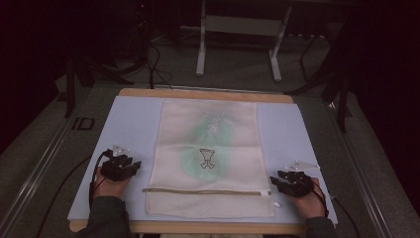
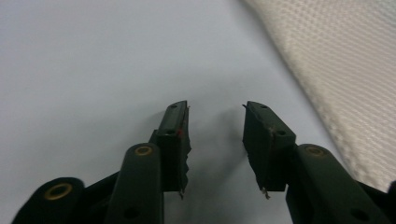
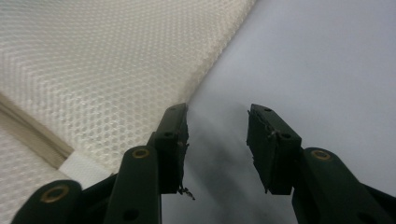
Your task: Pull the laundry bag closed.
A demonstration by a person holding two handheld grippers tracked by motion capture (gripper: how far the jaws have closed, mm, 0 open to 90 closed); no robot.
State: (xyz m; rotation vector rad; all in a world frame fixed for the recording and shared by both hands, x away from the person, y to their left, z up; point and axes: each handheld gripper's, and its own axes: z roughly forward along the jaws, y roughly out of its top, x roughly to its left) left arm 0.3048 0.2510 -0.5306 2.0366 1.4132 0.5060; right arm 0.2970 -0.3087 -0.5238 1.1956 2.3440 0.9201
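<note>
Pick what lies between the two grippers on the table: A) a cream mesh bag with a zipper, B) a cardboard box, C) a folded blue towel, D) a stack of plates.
A: the cream mesh bag lies flat between the left gripper and the right gripper, both open beside it.

Wooden desk (image 1: 208, 94) is sitting in the middle of a dark room, its wood edge showing along the far and near sides. A pale blue-grey sheet (image 1: 131, 129) is covering nearly the whole top. A cream mesh bag (image 1: 208, 163) is lying flat on the sheet, centred, long side running away from the person; a zipper (image 1: 205, 191) is crossing it near the close end. A green shape with a small dark emblem is showing through the mesh.
</note>
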